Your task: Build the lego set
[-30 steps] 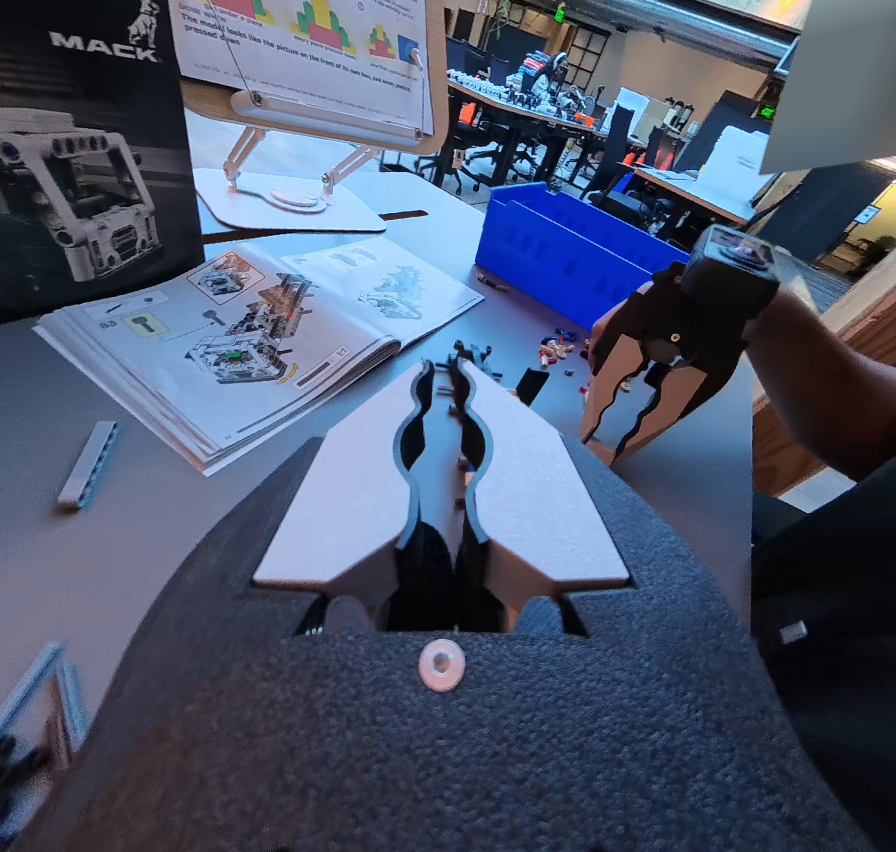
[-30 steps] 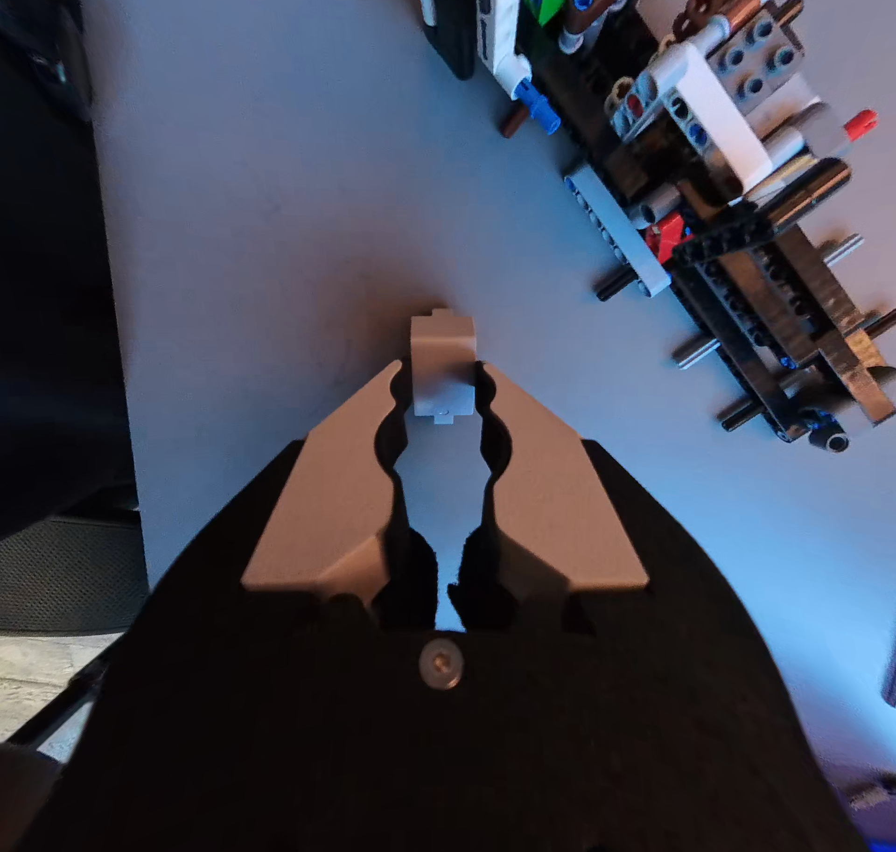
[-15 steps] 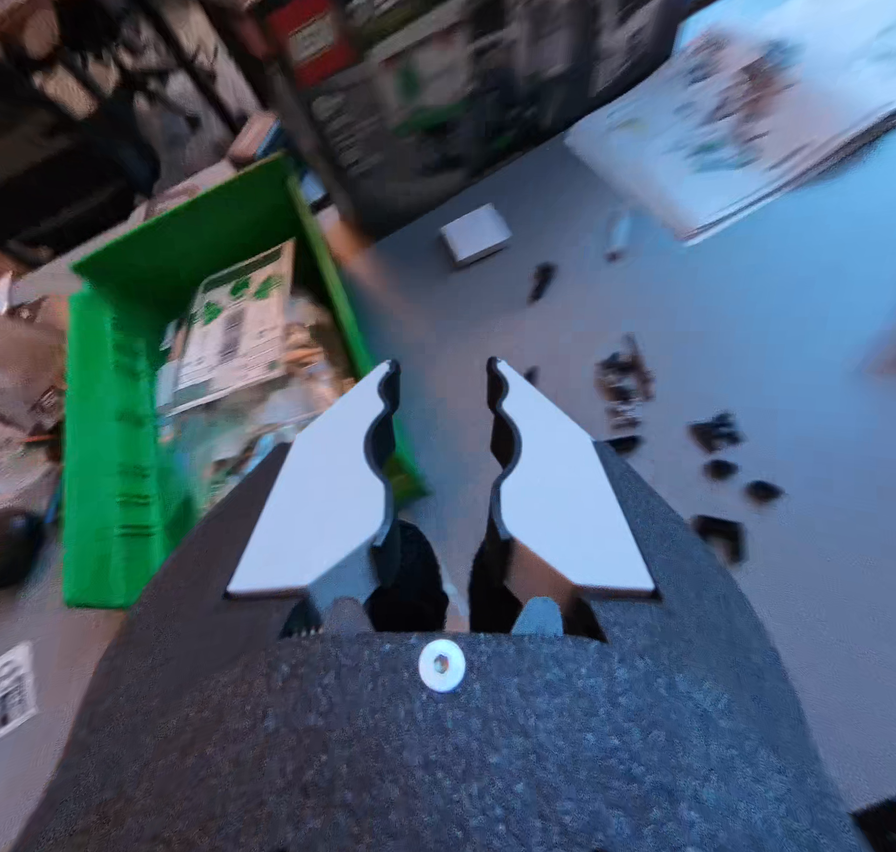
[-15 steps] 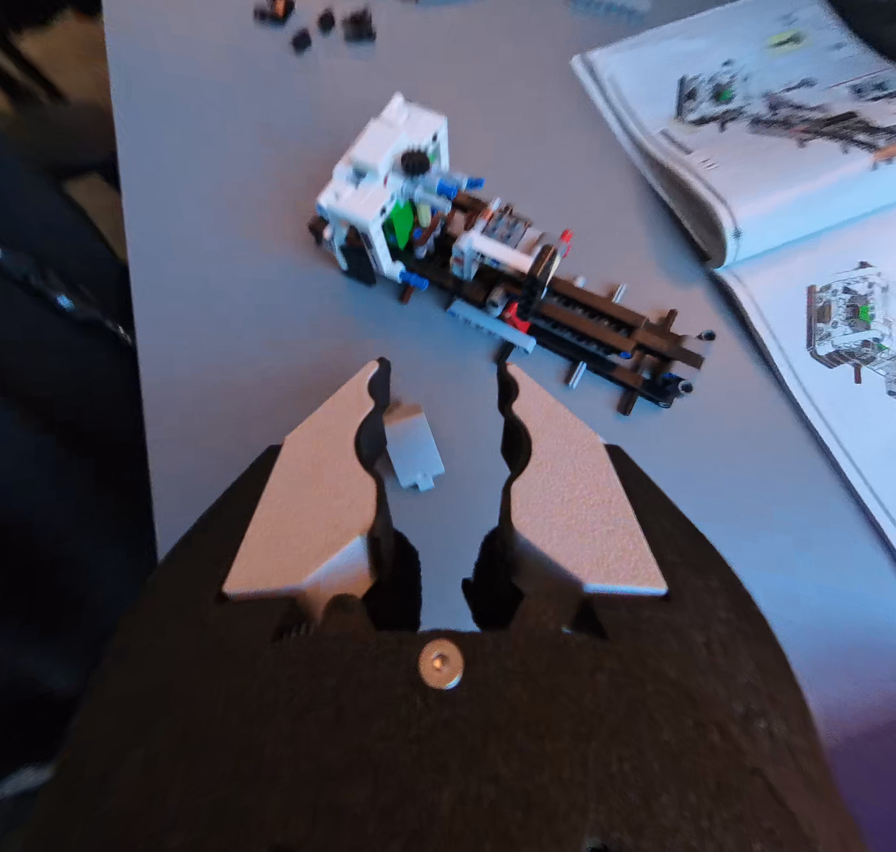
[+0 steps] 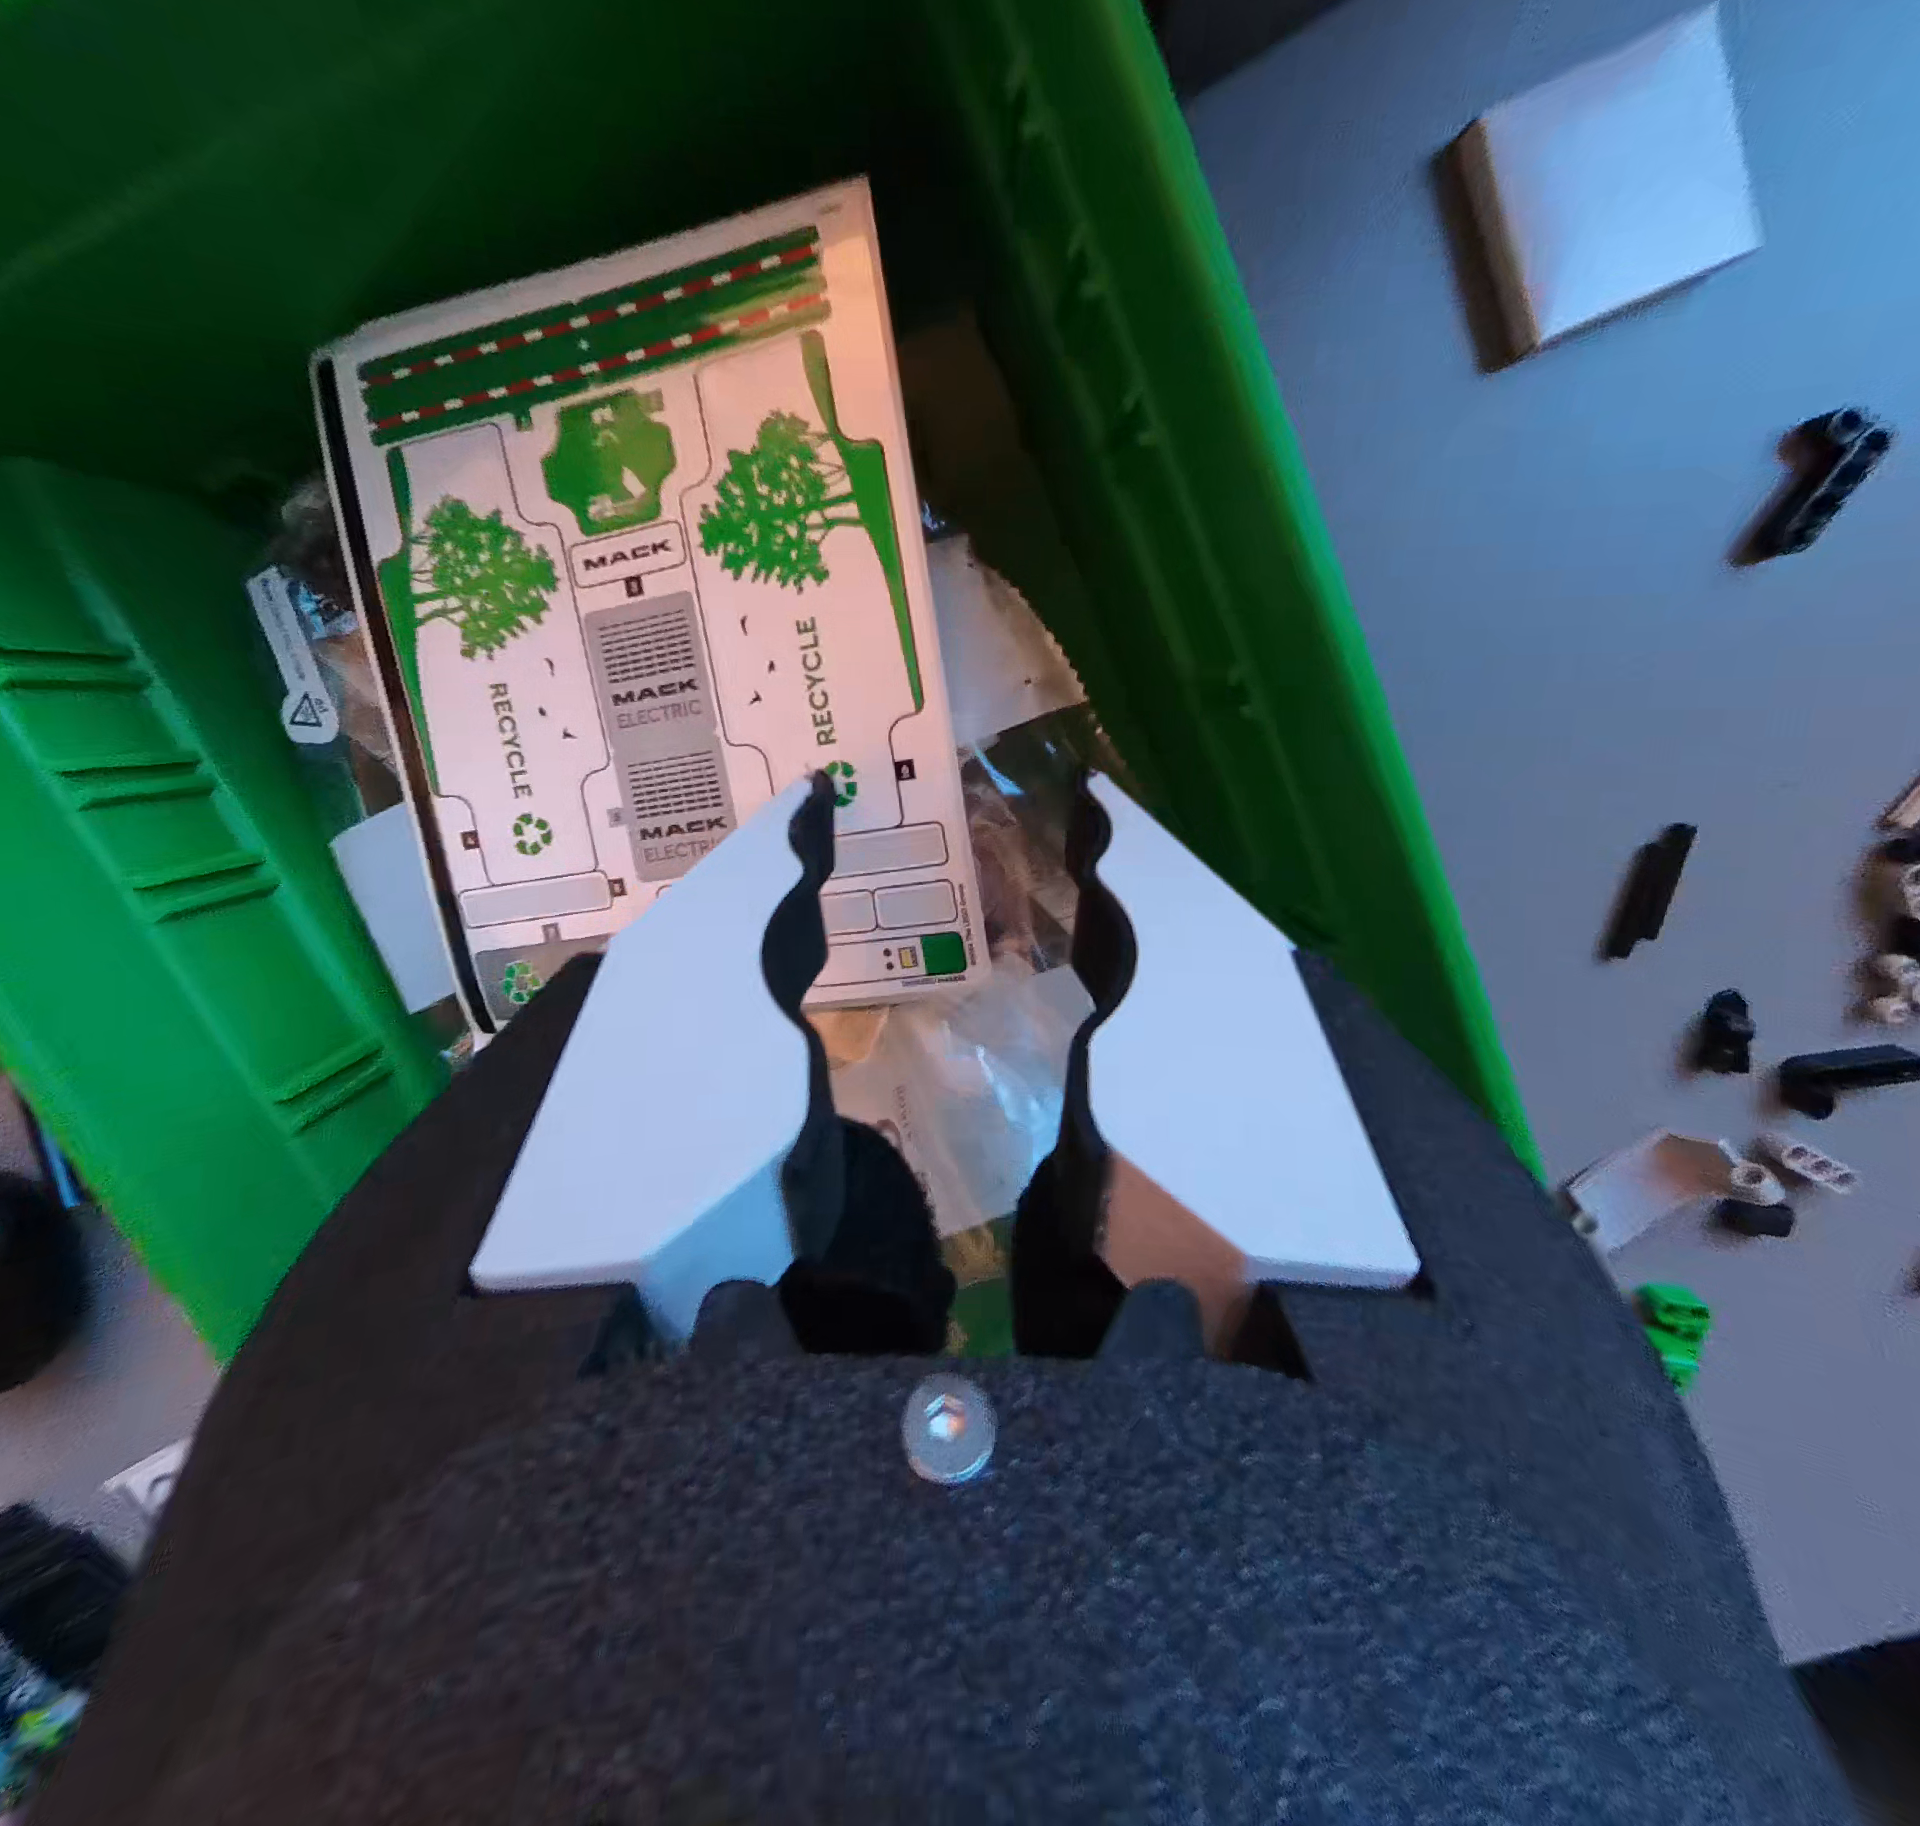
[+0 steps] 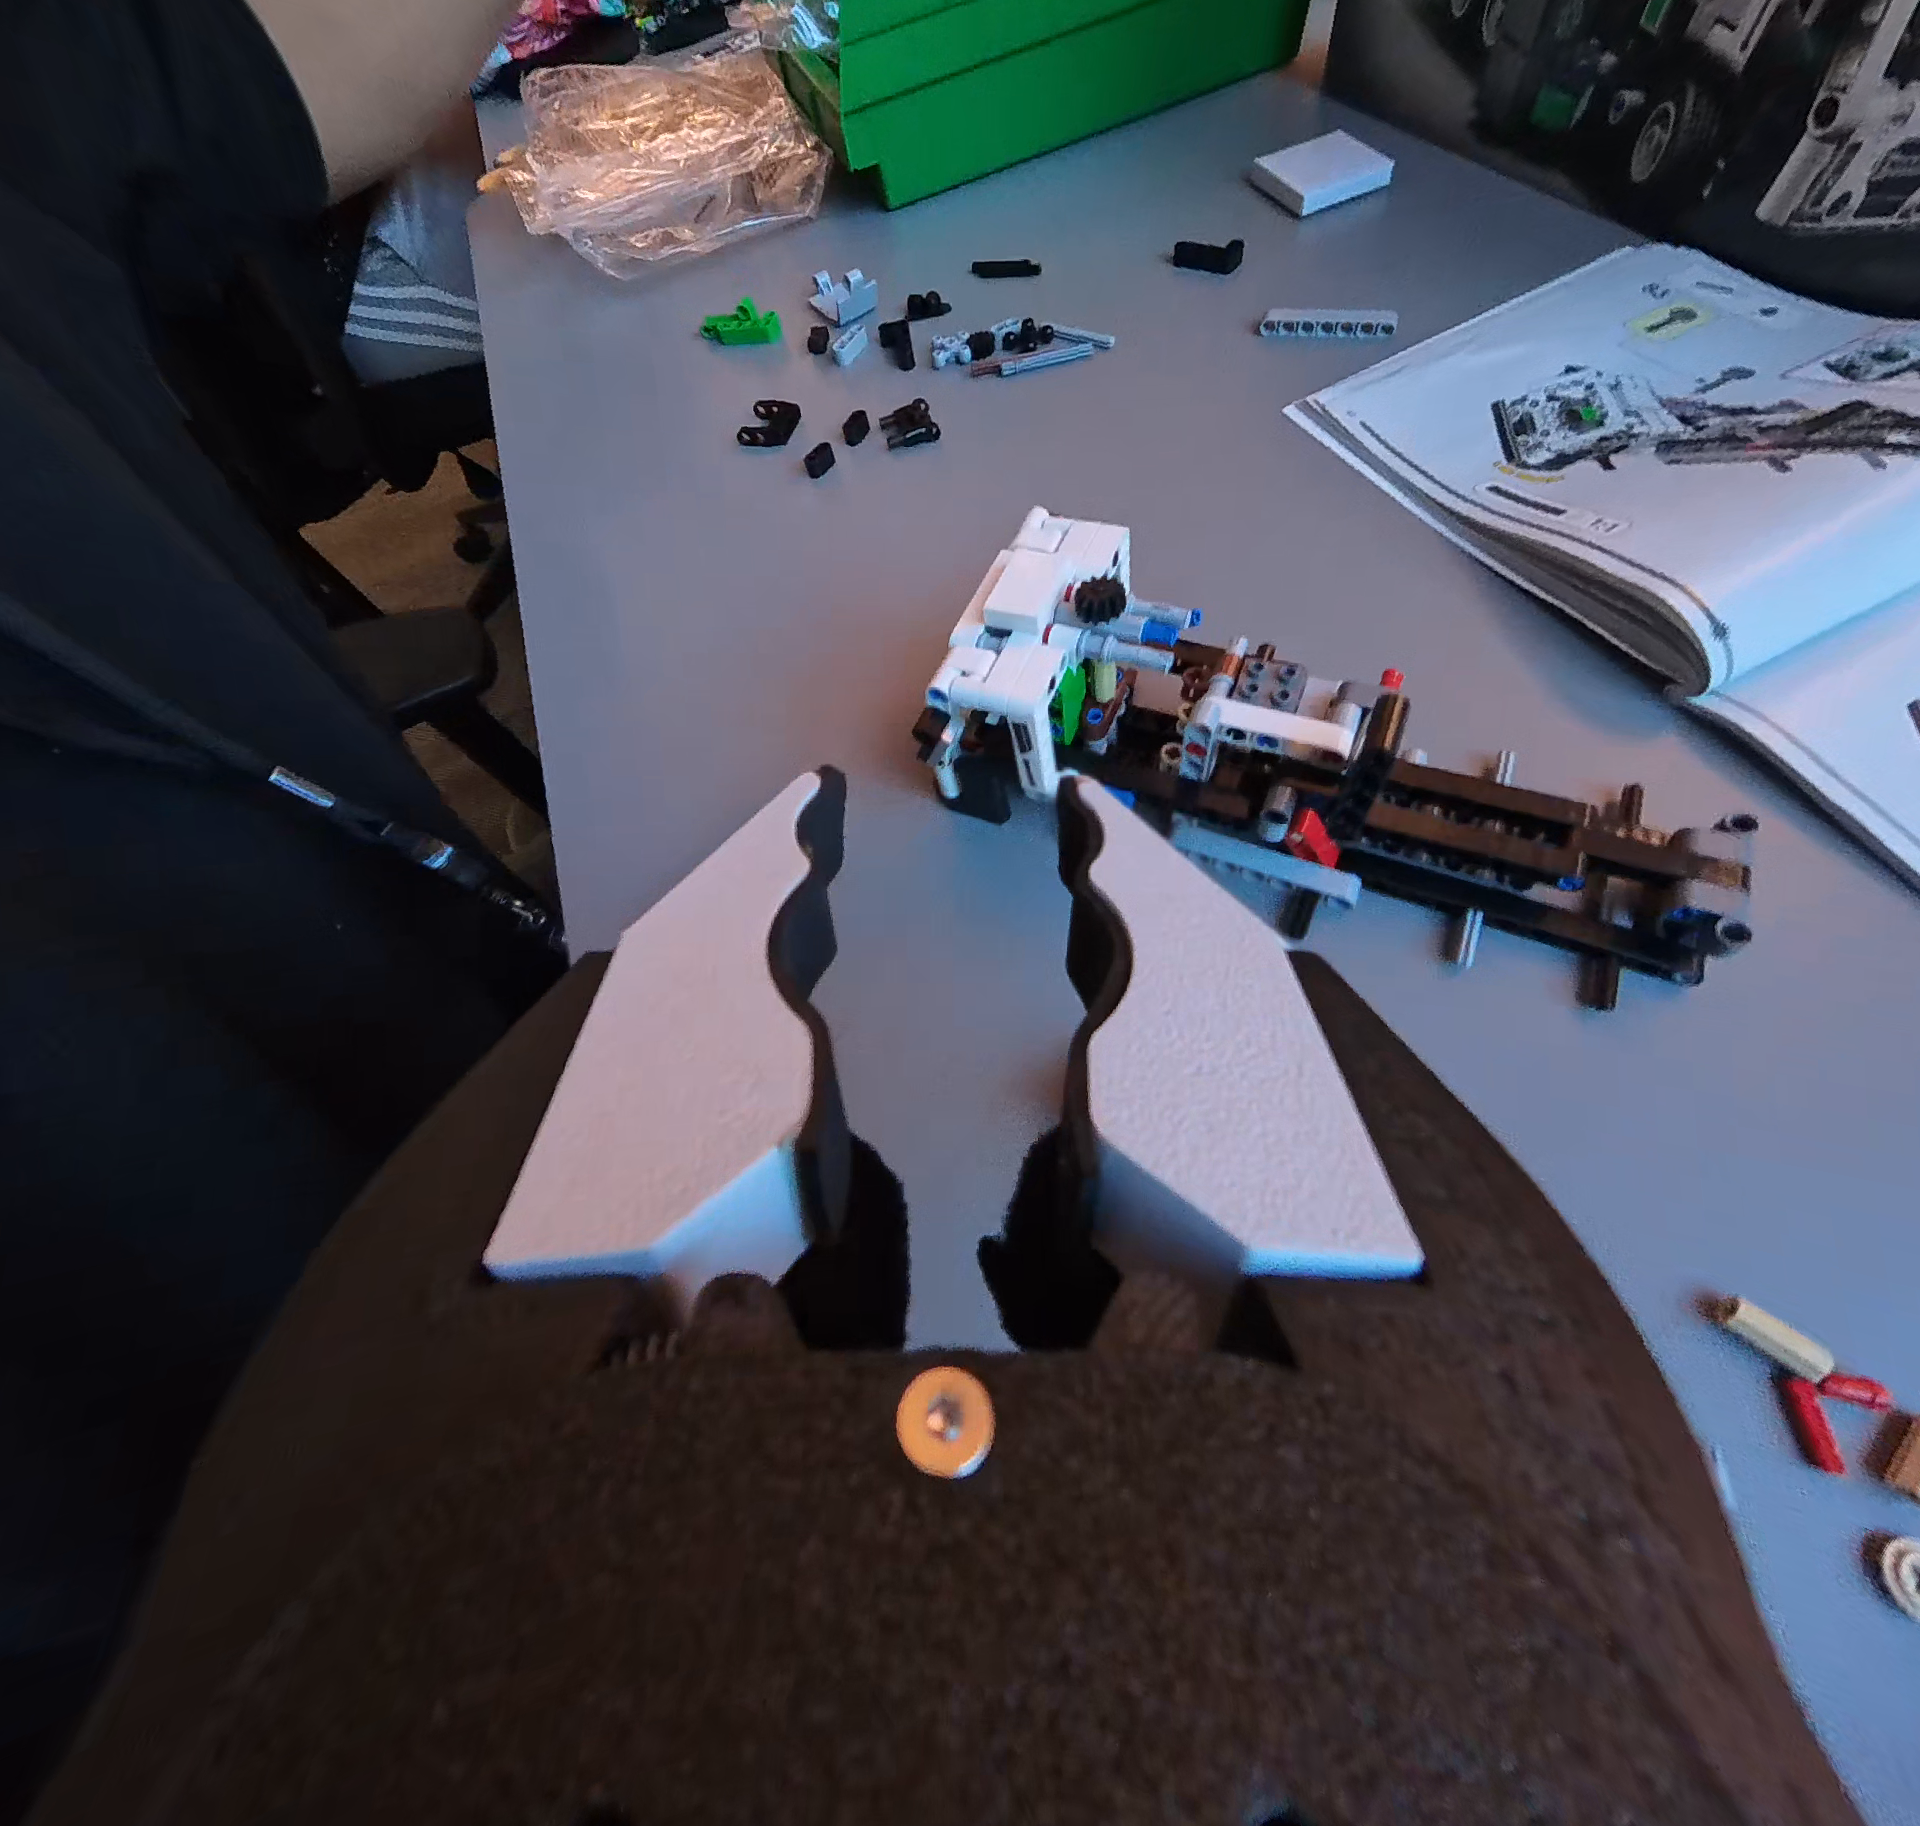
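My left gripper [image 5: 951, 789] is open and empty, hanging over the inside of a green bin [image 5: 1164, 550]. In the bin a white and green sticker sheet [image 5: 634, 633] lies on clear plastic bags [image 5: 987, 1070]. My right gripper [image 6: 951, 789] is open and empty above the grey table [image 6: 727, 633]. The half-built truck chassis [image 6: 1247, 737], white cab and long black frame, lies just beyond its tips. Loose black, grey and green parts [image 6: 883, 353] lie farther back.
An open instruction booklet [image 6: 1662, 488] lies at the right, the set's box [image 6: 1662, 51] behind it. A small white block [image 6: 1320, 171], a grey beam [image 6: 1328, 325] and a crumpled clear bag [image 6: 665, 166] lie near the green bin [image 6: 1039, 62]. Red and tan parts [image 6: 1818, 1402] lie near right. A person's arm [image 6: 364, 41] is at the left. My right fingertips sit around 55 cm from my left ones. From my left tips it is roughly 25 cm to the grey beam [image 6: 1328, 325]; from my right, 35 cm.
My left gripper opened, swung left from the booklet side and now hangs over the green bin. My right gripper let go of the grey piece and pulled back and up from the table.
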### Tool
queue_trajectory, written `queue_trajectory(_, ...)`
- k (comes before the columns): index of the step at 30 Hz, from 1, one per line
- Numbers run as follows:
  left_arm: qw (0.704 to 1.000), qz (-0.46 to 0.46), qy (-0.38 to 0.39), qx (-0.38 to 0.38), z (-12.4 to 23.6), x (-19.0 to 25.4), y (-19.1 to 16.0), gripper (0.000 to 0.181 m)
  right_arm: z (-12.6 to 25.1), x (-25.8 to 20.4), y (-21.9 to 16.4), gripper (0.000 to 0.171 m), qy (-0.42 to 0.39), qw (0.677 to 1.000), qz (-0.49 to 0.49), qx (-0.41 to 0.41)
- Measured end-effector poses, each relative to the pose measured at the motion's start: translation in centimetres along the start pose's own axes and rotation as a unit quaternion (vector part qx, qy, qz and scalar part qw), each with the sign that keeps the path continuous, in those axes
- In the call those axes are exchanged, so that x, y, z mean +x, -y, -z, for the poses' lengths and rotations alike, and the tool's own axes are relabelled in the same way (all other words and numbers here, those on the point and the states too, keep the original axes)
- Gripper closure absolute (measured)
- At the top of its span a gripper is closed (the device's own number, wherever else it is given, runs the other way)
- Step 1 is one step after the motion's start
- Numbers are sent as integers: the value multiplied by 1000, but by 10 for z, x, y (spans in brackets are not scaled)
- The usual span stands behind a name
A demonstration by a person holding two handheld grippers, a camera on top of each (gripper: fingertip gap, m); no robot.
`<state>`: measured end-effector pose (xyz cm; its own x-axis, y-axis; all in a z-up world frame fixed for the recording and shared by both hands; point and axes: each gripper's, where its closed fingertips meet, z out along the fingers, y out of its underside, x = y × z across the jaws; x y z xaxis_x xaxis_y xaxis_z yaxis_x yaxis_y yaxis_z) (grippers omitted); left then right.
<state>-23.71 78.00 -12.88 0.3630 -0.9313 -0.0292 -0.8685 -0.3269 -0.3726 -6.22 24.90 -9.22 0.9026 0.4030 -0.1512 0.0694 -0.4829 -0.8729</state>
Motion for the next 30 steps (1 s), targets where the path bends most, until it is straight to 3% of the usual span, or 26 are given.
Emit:
queue_trajectory(3, 1000, -14, 17, -14, -4, -2, -4, 143, 5, 1, -7, 131, -5, 1000, -12, -5)
queue_trajectory(8, 999, -21, 42, -2, 5, -5, -7, 179, 8, 0, -7, 133, -3, 1000, -13, 0)
queue_trajectory(12, 996, -28, 85, 20, 21, -12, -9, 181, 5, -2, -4, 134, 7, 1000, -9, 2)
queue_trajectory(16, 982, -32, 145, 114, 68, 15, -3, 181, -4, -4, 10, 135, 7, 1000, -3, 23)
queue_trajectory(19, 952, -55, 191, 232, 120, 84, -4, 181, -16, -11, 37, 133, 5, 997, -19, 80)
queue_trajectory(23, 899, -109, 198, 374, 163, 229, -16, 181, -36, -22, 80, 121, 23, 974, -126, 185)
queue_trajectory(26, 877, -161, 175, 418, 153, 336, -27, 181, -54, -40, 101, 106, 74, 963, -170, 197)
queue_trajectory(30, 855, -229, 203, 418, 126, 417, -38, 181, -55, -48, 107, 101, 109, 943, -231, 212)
